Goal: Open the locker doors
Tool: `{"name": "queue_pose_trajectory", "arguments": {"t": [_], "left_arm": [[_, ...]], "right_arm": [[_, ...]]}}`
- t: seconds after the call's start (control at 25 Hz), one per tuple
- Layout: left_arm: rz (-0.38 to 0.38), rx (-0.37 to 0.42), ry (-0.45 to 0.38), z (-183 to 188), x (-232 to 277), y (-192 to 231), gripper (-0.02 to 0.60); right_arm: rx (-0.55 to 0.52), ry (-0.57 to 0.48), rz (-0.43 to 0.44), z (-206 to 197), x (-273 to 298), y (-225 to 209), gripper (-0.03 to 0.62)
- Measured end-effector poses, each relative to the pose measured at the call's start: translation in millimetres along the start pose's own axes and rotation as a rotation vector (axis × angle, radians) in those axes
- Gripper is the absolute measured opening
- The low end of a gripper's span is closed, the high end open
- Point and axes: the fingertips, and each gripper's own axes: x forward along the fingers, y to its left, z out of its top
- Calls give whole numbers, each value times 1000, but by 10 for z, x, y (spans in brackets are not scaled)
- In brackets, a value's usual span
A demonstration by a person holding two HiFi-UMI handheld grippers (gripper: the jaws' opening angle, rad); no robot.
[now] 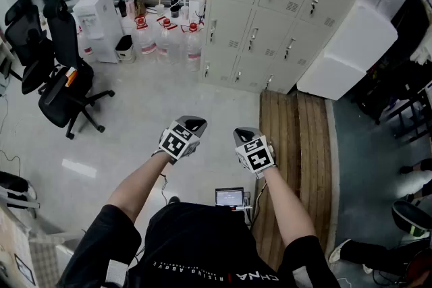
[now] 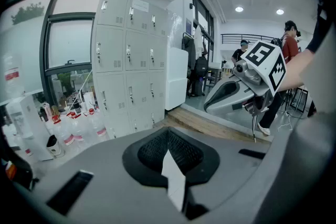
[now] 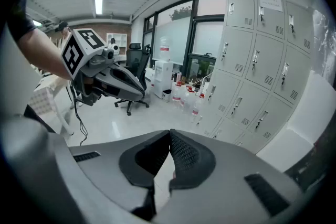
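left gripper [image 2: 168,132] fingers [image 2: 147,155]: together, nothing between
right gripper [image 3: 169,132] fingers [image 3: 189,157]: together, nothing between
lockers [image 1: 270,17]: well ahead of both finger pairs, all doors shut
wooden platform [image 1: 297,158]: under and ahead of right fingers
office chair [image 1: 64,77]: well left of left fingers
water bottles [image 1: 165,37]: ahead-left, beside lockers

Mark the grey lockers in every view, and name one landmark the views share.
Head view: lockers at the top, right of centre.
Left gripper view: lockers left of centre, beside the window.
Right gripper view: lockers fill the right side.
Shared landmark: red-capped water jugs on the floor beside the lockers.
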Motion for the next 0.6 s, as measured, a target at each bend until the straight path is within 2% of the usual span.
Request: {"name": "queue_pose_trajectory", "arguments": {"t": [0.32,0.6], "left_arm": [[-11,14,3,-73,38,-95,20],[-5,2,-3,-109,10,-83,20]], "right_arm": [[27,-9,-11,-95,-45,-56,29],[61,-14,-59,-140,-81,-121,31]]}}
